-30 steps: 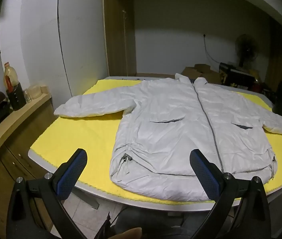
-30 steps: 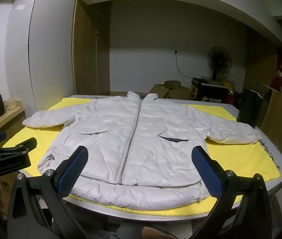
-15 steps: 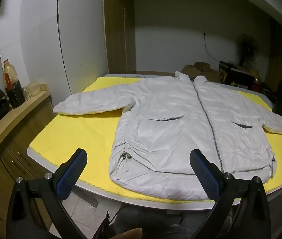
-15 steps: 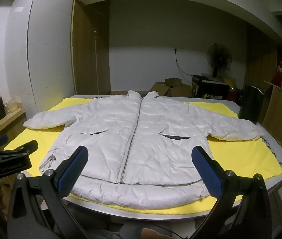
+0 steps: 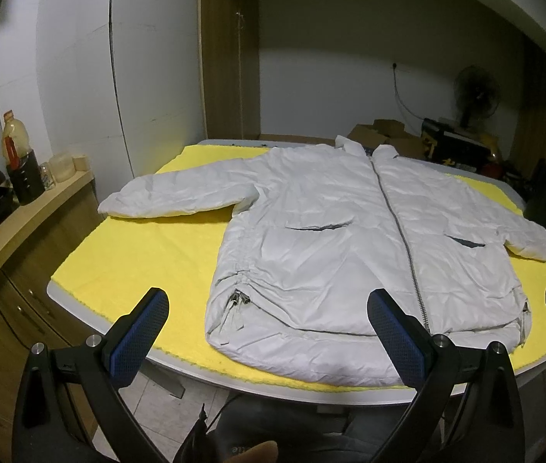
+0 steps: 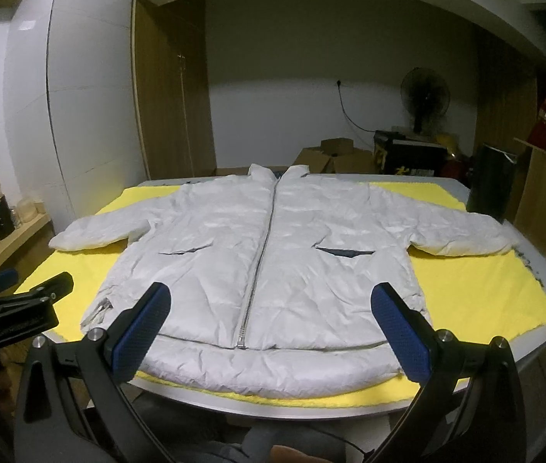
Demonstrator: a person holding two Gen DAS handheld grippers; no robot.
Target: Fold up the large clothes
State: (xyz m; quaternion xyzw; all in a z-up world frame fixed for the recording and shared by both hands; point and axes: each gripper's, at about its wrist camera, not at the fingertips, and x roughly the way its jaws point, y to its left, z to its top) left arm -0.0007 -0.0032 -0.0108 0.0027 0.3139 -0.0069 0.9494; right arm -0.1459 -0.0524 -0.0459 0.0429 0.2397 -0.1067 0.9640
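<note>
A light grey zipped puffer jacket (image 5: 334, 239) lies flat, front up, on a yellow cloth (image 5: 137, 254) over the table, sleeves spread to both sides and collar at the far end; it also shows in the right wrist view (image 6: 265, 270). My left gripper (image 5: 269, 335) is open and empty, in front of the table's near edge by the hem's left part. My right gripper (image 6: 273, 332) is open and empty, in front of the hem's middle. The left gripper (image 6: 22, 308) shows at the left of the right wrist view.
The grey table's near edge (image 6: 311, 409) curves below the hem. A wooden sideboard (image 5: 22, 239) with a bottle (image 5: 14, 146) and jars stands left. Cardboard boxes (image 6: 334, 154), a fan (image 6: 423, 96) and a dark box (image 6: 492, 185) stand behind and right.
Both grippers have drifted slightly back and up from the table, so the jacket sits a little farther away and more of the near edge shows. Both stay open.
</note>
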